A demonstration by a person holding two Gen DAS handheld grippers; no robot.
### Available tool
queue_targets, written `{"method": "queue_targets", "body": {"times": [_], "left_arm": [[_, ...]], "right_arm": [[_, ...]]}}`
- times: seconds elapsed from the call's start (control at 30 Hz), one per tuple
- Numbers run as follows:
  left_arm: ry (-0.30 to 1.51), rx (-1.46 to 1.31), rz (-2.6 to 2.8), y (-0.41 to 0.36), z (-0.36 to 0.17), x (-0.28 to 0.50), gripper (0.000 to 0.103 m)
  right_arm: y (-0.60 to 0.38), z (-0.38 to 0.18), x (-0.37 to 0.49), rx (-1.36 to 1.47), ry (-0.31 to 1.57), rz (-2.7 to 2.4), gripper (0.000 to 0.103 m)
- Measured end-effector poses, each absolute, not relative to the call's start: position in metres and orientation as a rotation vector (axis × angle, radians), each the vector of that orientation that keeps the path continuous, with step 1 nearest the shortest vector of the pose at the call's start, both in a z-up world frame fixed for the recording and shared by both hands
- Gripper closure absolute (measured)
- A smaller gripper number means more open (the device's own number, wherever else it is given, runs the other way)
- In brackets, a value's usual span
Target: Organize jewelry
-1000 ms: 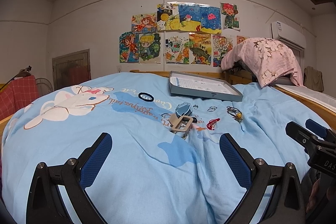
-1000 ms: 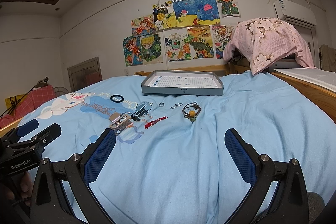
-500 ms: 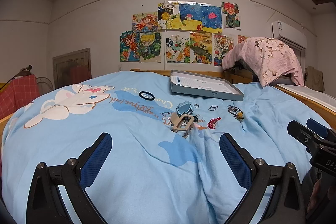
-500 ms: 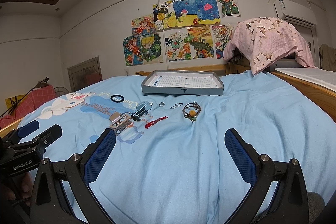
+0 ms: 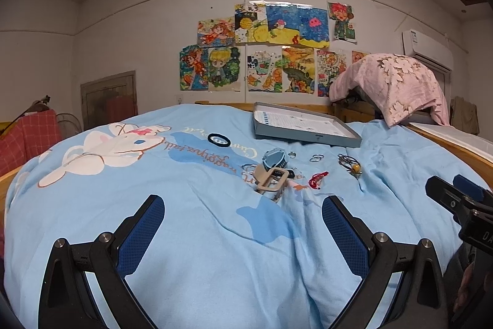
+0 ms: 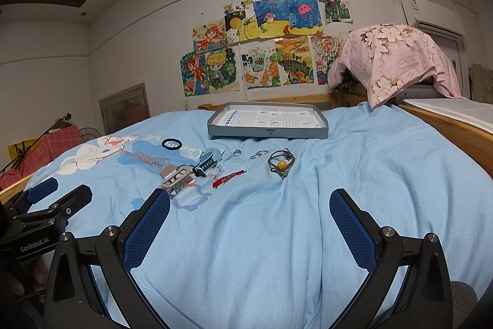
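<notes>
I see a bed covered by a light blue quilt [image 6: 262, 230] printed with a white cartoon rabbit. My left tool [image 5: 243, 221] and right tool [image 6: 249, 215] both hover low over the near part of the quilt, each with its blue-padded fingers spread wide apart and nothing between them. The jewelry lies scattered across the middle of the quilt, well ahead of both tools. From left to right in the right wrist view: a black elastic hair ring [image 6: 171, 143], a beige plastic hair claw [image 6: 175, 178] touching a grey-blue hair claw [image 6: 209, 161], a small silver ring [image 6: 237, 152], a pair of thin linked silver rings [image 6: 258, 154], a red beaded strand [image 6: 228, 177], and a brown cord bracelet with an amber bead [image 6: 281, 163]. Beyond them, near the headboard, sits a shallow grey rectangular tray [image 6: 267, 132] lined with gridded white paper.
</notes>
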State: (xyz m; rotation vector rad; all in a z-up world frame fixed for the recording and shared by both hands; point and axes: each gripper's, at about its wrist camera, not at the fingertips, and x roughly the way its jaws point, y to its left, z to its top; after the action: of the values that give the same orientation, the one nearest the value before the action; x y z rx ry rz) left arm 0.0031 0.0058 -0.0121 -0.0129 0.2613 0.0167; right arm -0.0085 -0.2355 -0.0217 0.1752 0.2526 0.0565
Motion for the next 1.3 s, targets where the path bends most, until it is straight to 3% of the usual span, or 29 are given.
{"method": "queue_targets", "body": {"times": [0.37,0.67,0.83,1.07,1.17,1.3], "left_arm": [[0.410,0.025,0.013,0.027,-0.020,0.038,0.000],[0.517,0.026,-0.094,0.031,-0.020,0.103,0.000],[0.617,-0.056,-0.194,0.034,-0.030,0.142,0.019],[0.694,-0.046,-0.302,0.023,-0.041,0.178,0.039],[0.706,-0.008,-0.352,0.014,-0.043,0.191,0.041],[0.731,0.006,-0.356,0.009,-0.049,0.204,0.055]], "right_arm": [[-0.241,-0.024,0.013,0.203,0.372,0.088,0.001],[-0.266,-0.008,0.105,0.162,0.548,0.135,0.001],[-0.263,-0.021,0.147,0.180,0.598,0.216,0.002],[-0.242,-0.038,0.189,0.146,0.655,0.338,0.041],[-0.232,-0.041,0.208,0.122,0.671,0.368,0.043],[-0.215,-0.047,0.230,0.076,0.688,0.375,0.043]]}}
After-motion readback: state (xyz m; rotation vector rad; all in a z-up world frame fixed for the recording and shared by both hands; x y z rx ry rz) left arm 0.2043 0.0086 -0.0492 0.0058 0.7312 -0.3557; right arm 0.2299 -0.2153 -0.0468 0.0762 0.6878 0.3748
